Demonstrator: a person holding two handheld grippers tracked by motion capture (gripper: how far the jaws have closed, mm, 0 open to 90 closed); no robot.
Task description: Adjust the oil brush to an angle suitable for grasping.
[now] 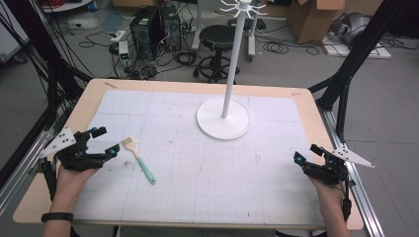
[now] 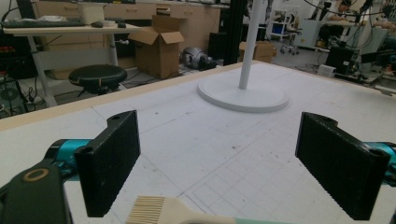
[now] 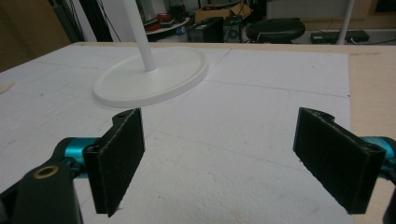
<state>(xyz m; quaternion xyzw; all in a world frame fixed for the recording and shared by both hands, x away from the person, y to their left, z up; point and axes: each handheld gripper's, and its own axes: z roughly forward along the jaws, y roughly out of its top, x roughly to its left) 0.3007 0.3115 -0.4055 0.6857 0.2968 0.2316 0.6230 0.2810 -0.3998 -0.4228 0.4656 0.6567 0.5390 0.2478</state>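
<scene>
A small brush (image 1: 139, 160) with pale bristles and a mint-green handle lies flat on the white mat, left of centre. My left gripper (image 1: 108, 141) hovers just left of its bristle end, jaws wide apart and empty. In the left gripper view the bristles (image 2: 147, 210) lie at the bottom edge, between the open jaws of the left gripper (image 2: 224, 168). A white stand (image 1: 223, 118) with a round base and tall pole rises at the mat's far centre. My right gripper (image 1: 306, 154) is open near the mat's right edge, and the right gripper (image 3: 224, 161) holds nothing.
The white gridded mat (image 1: 207, 173) covers most of the wooden table (image 1: 316, 118). The stand's hooked top (image 1: 242, 7) spreads overhead. Metal rails (image 1: 368, 207) run along both table sides. A black stool (image 1: 217, 42), computer towers and cardboard boxes sit on the floor beyond.
</scene>
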